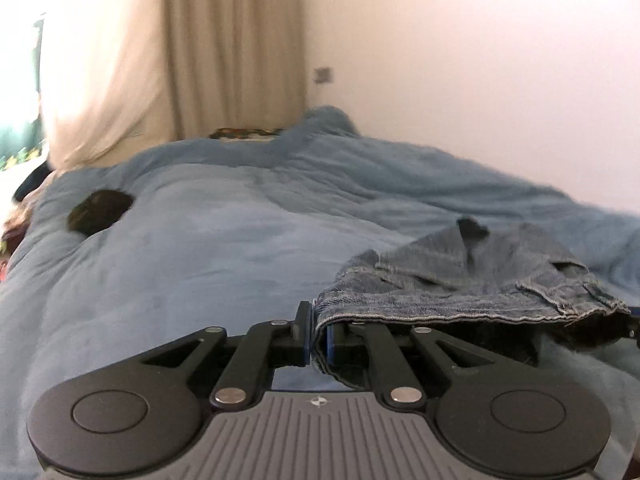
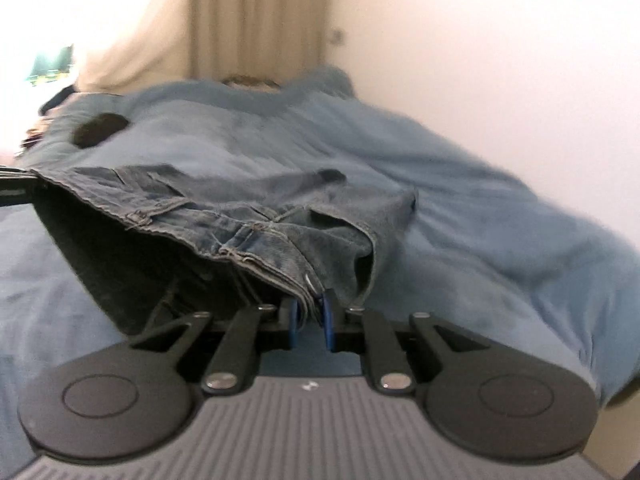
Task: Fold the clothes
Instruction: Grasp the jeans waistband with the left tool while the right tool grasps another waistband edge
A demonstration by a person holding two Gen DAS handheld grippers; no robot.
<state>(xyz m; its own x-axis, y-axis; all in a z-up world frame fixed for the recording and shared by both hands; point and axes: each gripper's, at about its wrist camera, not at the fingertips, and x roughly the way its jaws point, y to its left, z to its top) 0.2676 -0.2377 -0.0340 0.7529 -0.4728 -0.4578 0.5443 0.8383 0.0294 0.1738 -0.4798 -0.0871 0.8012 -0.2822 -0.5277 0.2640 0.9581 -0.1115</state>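
Both hand-held grippers pinch the jeans (image 2: 256, 216) waistband, stretched left-to-right.

No legible text, label or number anywhere.

**Jeans held at the waistband**

The jeans (image 1: 480, 280) are blue denim with lighter stitching, belt loops and a dark inner side. The waistband is stretched almost level, one end pinched at each side, and the opening shows its dark inside. The rest of the jeans (image 2: 248, 216) lies bunched on the blue cover.
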